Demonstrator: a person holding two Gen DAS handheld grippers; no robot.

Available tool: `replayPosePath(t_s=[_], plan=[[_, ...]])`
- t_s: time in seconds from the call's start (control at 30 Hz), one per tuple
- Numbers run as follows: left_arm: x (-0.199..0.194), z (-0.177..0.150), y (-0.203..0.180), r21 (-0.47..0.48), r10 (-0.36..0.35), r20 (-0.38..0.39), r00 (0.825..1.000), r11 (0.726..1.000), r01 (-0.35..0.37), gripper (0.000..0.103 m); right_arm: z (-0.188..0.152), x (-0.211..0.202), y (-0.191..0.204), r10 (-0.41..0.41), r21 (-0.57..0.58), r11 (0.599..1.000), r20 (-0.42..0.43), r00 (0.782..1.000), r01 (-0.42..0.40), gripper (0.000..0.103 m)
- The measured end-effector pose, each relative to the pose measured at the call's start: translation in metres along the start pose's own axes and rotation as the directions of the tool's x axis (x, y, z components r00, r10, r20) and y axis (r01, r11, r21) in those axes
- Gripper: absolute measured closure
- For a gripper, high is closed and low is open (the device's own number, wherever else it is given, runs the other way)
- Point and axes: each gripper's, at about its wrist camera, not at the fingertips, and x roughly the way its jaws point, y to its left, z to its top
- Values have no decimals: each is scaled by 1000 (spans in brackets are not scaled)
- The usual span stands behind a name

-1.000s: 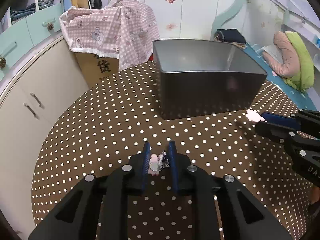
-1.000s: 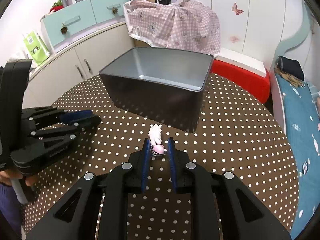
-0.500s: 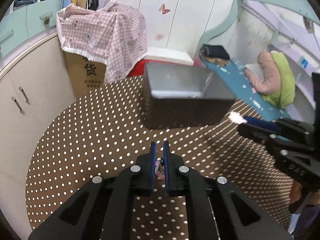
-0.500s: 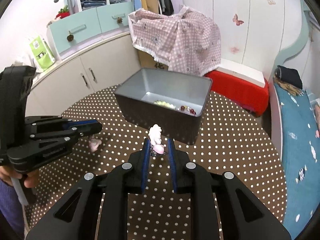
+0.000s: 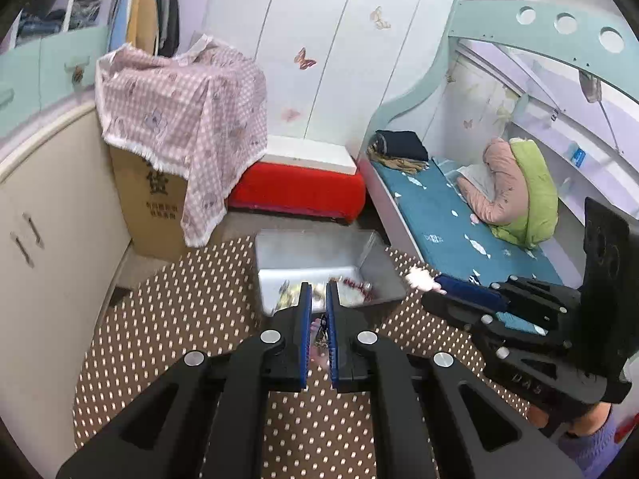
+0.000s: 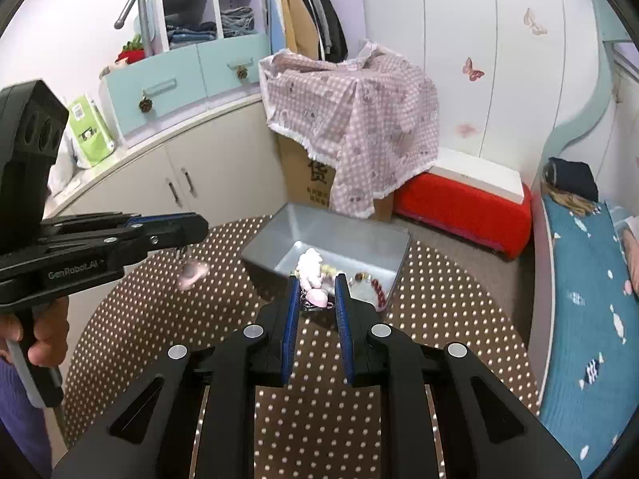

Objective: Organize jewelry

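A grey metal box (image 5: 311,251) (image 6: 331,231) stands on the brown polka-dot table (image 5: 179,319) (image 6: 439,319) with beads and other jewelry inside. My left gripper (image 5: 318,299) is shut on a small pink charm trinket (image 5: 319,331), high above the table just short of the box; the charm dangles below it in the right wrist view (image 6: 191,271). My right gripper (image 6: 315,283) is shut on a pink-and-white charm trinket (image 6: 311,267) over the box's near rim; its white tip shows in the left wrist view (image 5: 417,277).
A cardboard box under a pink checked cloth (image 6: 351,119) and a red stool (image 6: 459,207) stand behind the table. White cabinets (image 6: 179,175) curve along the left. A bed with blue sheet (image 5: 447,223) lies to the right.
Both grippers have risen well above the table with their trinkets and moved toward the box. The box's inside with jewelry has come into view.
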Motion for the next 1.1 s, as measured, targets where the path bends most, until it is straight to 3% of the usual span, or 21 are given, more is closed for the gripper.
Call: replayPosePath(t_s=[0.27, 0.57, 0.73, 0.8, 0.87, 0.97, 1.1], plan=[[21, 27, -12, 23, -14, -5, 1000, 1000, 14, 98, 19, 14, -13, -11, 27, 1000, 3, 1000, 11, 85], [55, 28, -10, 26, -11, -58, 998, 1000, 13, 98, 21, 42, -23, -7, 42, 999, -31, 1000, 9, 85], [50, 1, -17, 90, -6, -85, 996, 996, 14, 96, 16, 41, -22, -4, 46, 999, -25, 1000, 6, 85], [47, -12, -20, 95, -9, -91, 996, 995, 18, 88, 11, 36, -20, -1, 47, 999, -17, 1000, 2, 85], [44, -29, -24, 122, -12, -104, 995, 992, 24, 71, 5, 31, -18, 5, 49, 999, -15, 1000, -4, 85], [45, -51, -28, 131, -24, -122, 992, 991, 40, 64, -5, 25, -18, 11, 58, 998, -19, 1000, -10, 85], [60, -79, -29, 117, -17, -194, 981, 992, 40, 64, -20, 18, -20, 9, 76, 997, -29, 1000, -7, 85]])
